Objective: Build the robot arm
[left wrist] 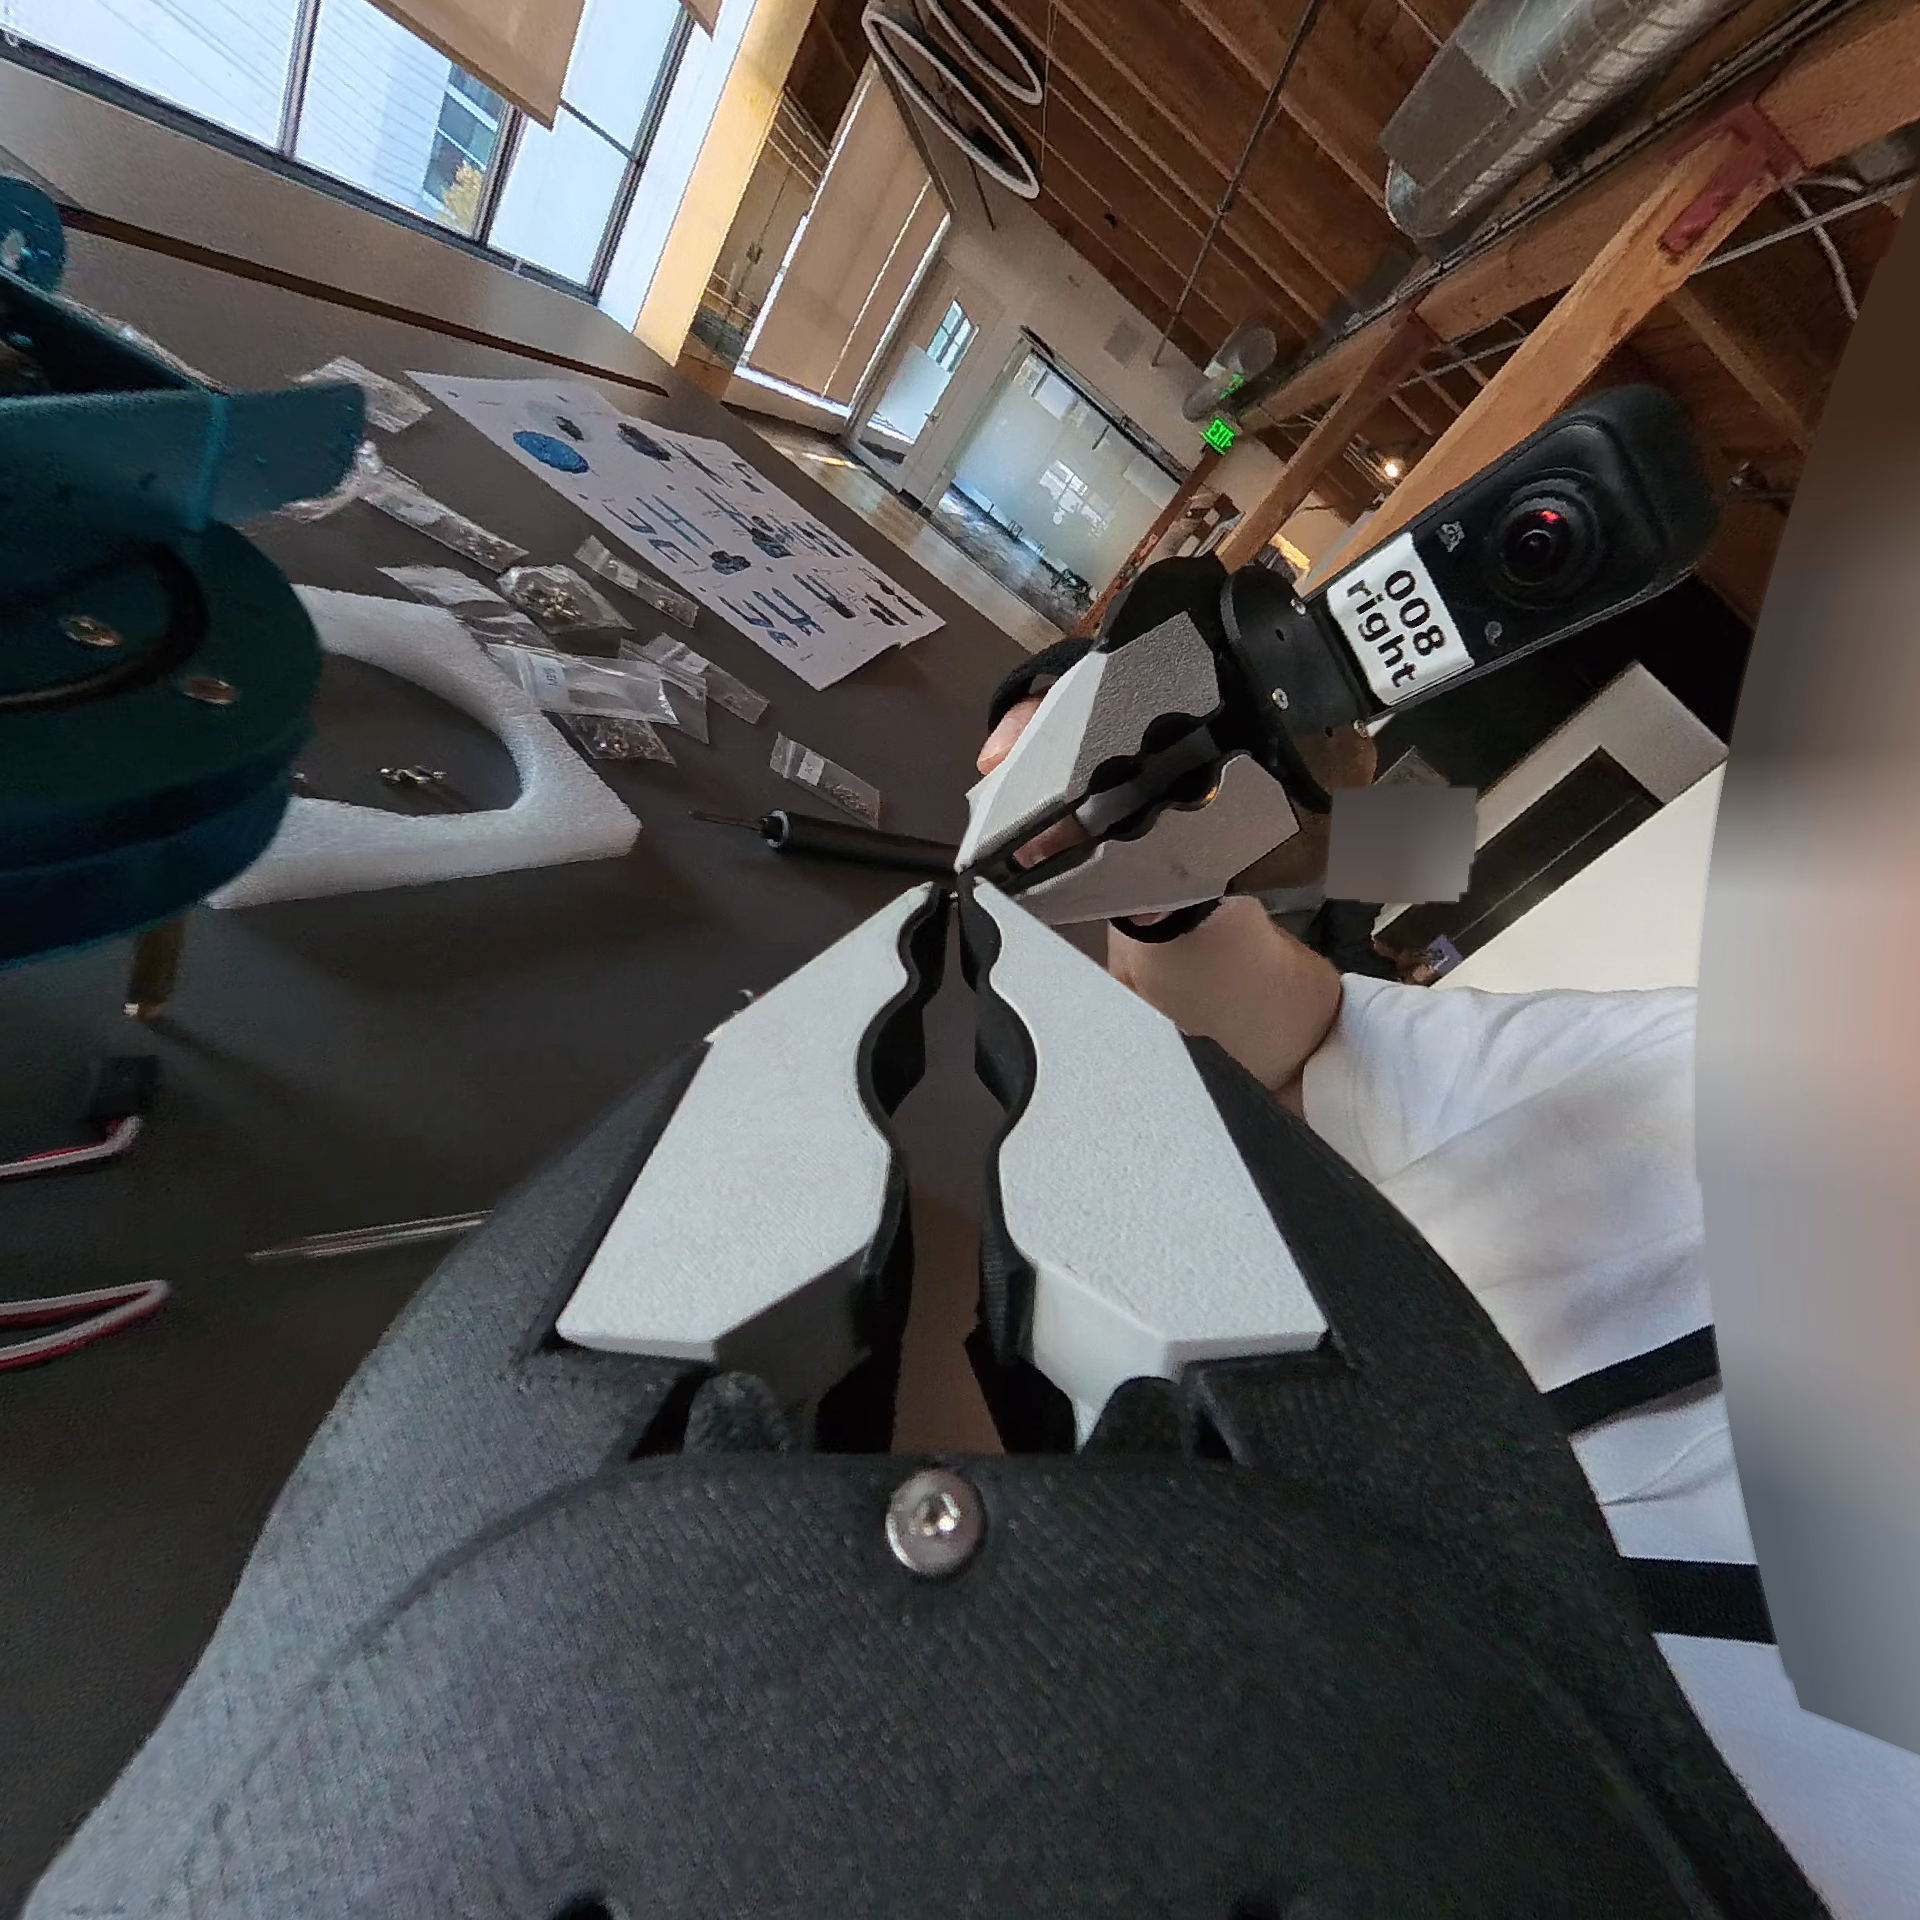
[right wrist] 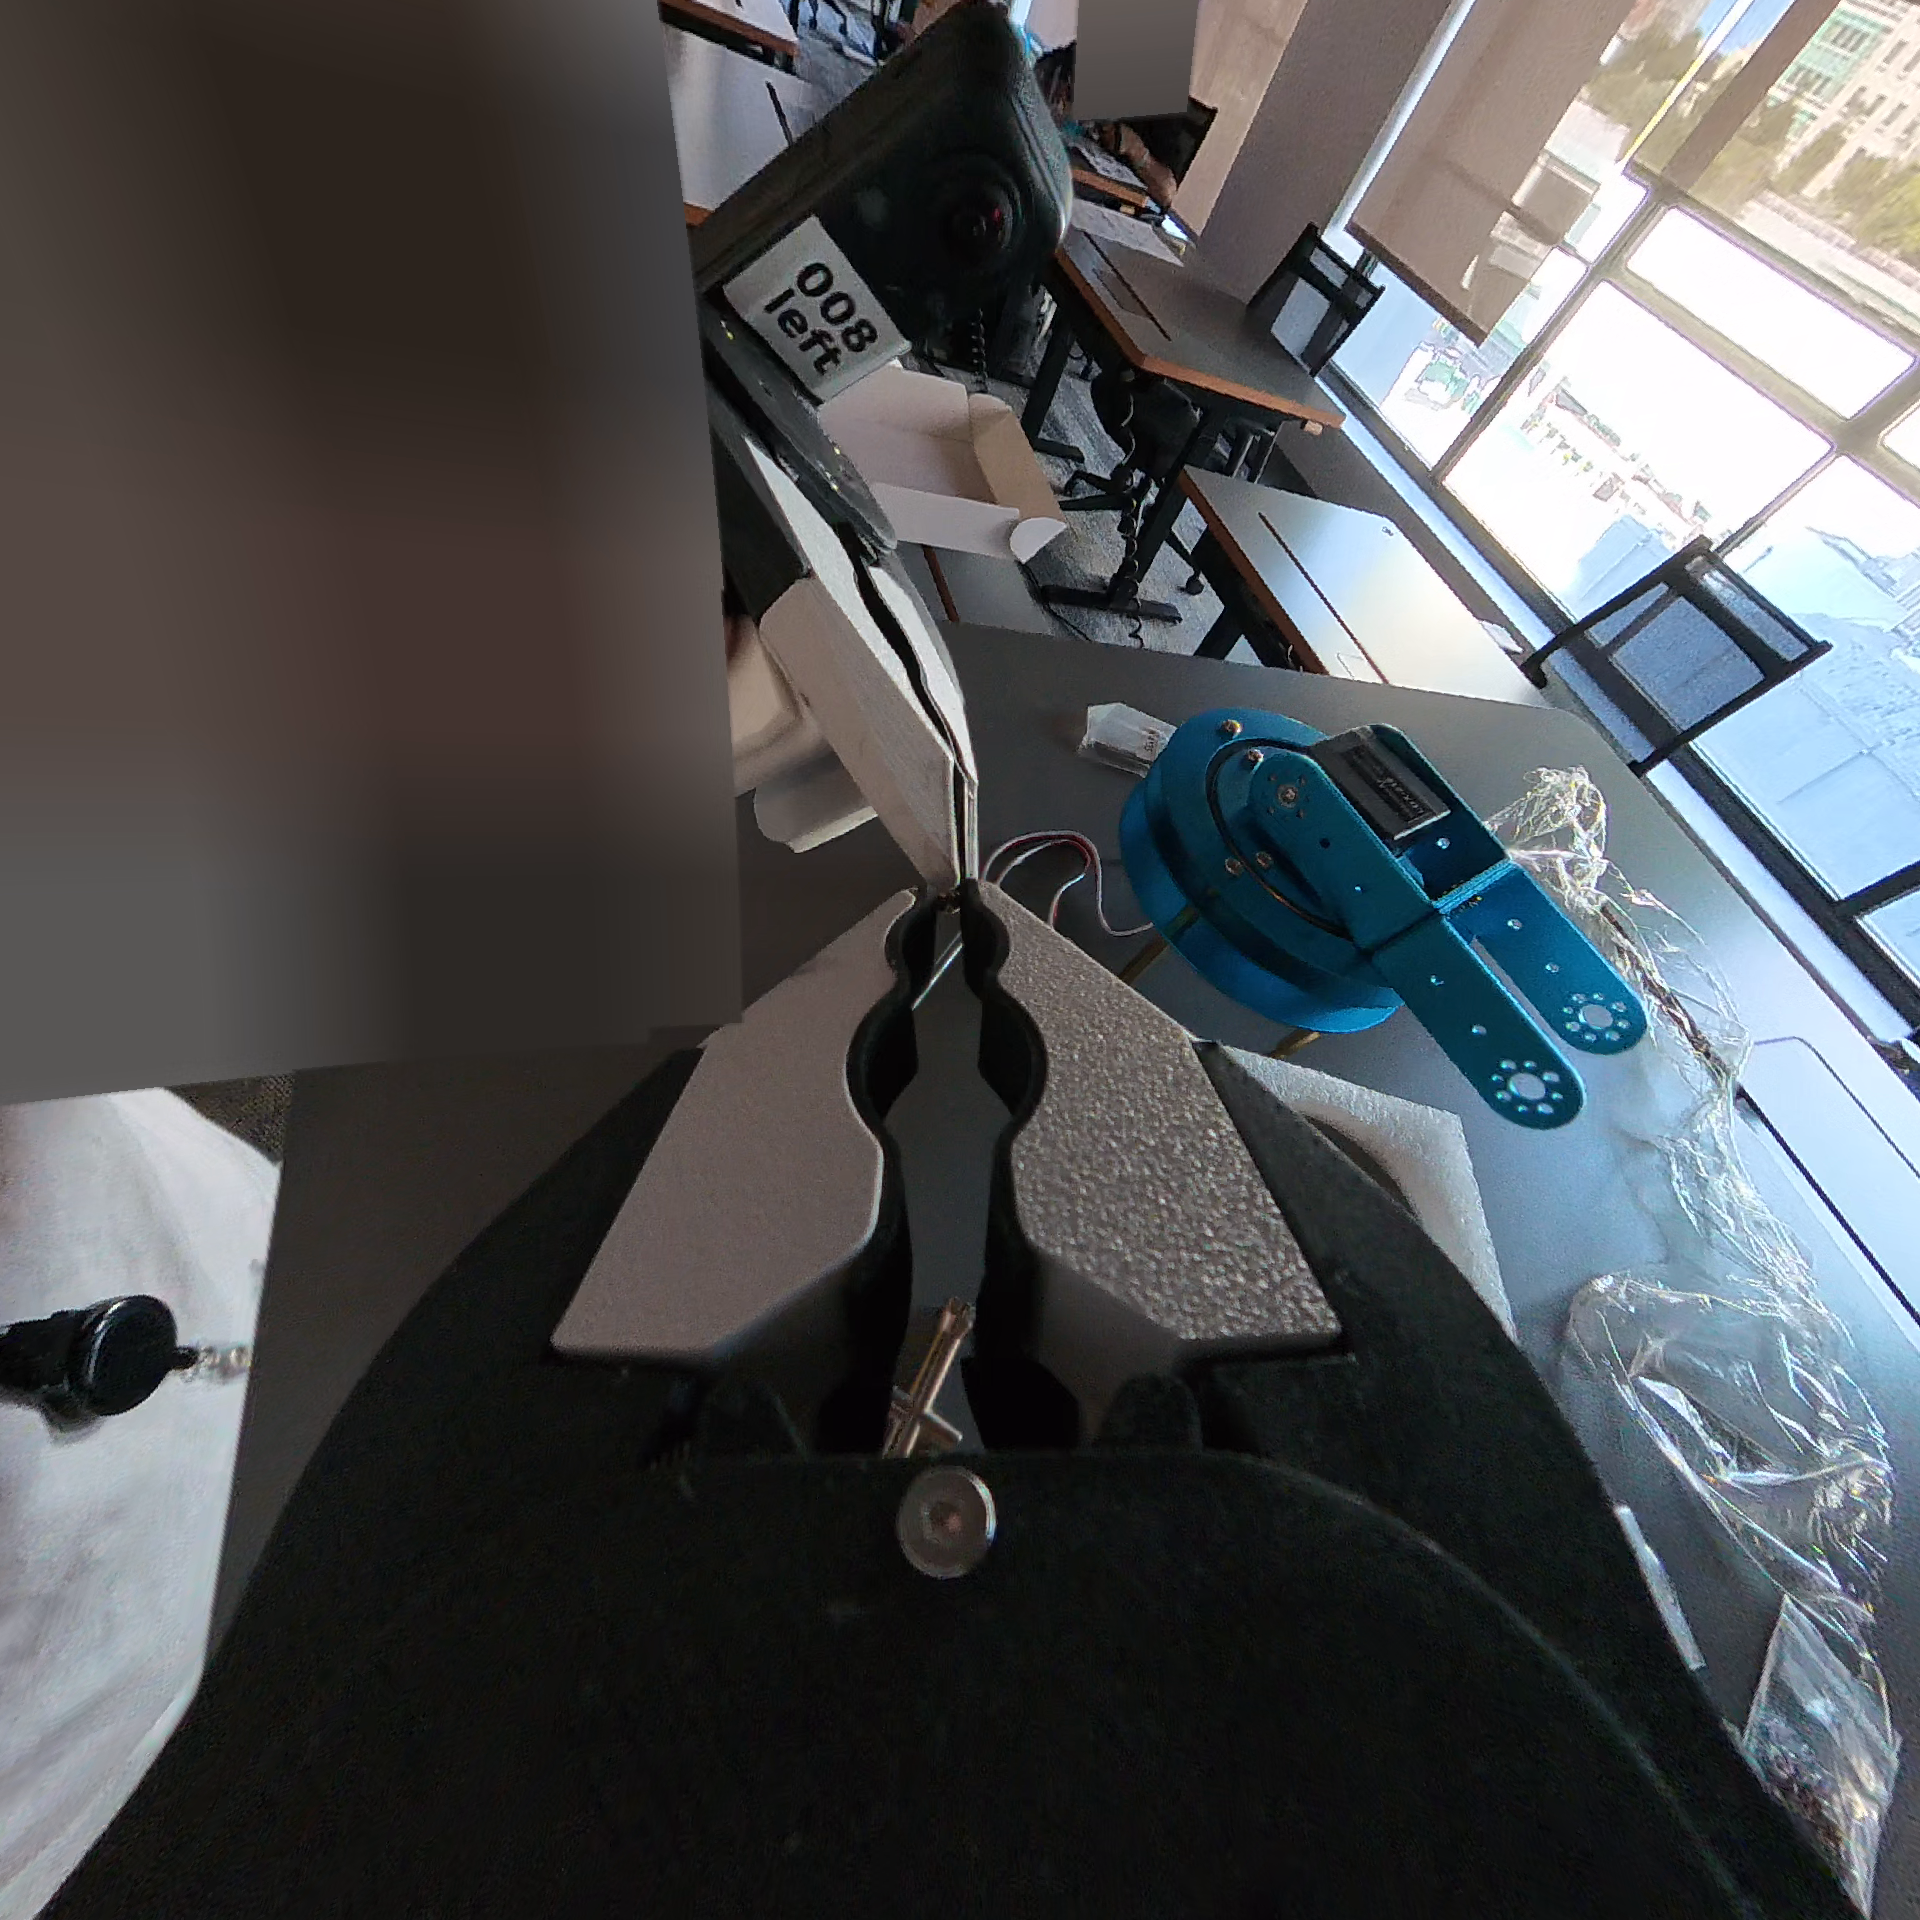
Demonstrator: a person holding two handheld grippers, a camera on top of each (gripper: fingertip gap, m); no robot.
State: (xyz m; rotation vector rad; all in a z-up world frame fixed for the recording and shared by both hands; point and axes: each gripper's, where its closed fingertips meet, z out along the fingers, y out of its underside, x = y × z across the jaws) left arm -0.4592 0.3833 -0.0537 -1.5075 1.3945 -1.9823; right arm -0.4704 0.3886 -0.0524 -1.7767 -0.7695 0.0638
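Where the two grippers meet tip to tip above a dark table (left wrist: 436, 1049), the left gripper (left wrist: 948, 906) has its white fingers clenched together, with nothing visible between them. The right gripper (right wrist: 940, 906) comes at it from the right side, held by a person in a white sleeve (left wrist: 1507, 1143). Its jaws are clamped on a thin metal rod (right wrist: 928, 1377) that runs along the gap between the fingers up to the tips. Whether the rod's end touches the left gripper's tips cannot be told.

A blue metal bracket assembly (right wrist: 1351, 883) stands on the table just beyond the grippers, on the window side. It has a round base, a black servo on top and a perforated arm sticking out. Thin red and white wires (right wrist: 1039, 862) trail on the table between it and the meeting tips. A white foam piece (right wrist: 1382, 1143) lies beside the base, close to the right gripper's body.

Farther across the table lie several small clear bags (left wrist: 582, 623) of hardware. Beyond them is a white printed sheet (left wrist: 727, 520) with blue and black pictures. A black screwdriver (left wrist: 831, 836) rests on the table near the right gripper's tips. Crumpled clear wrap (right wrist: 1714, 1351) sprawls along the table edge nearest the windows.
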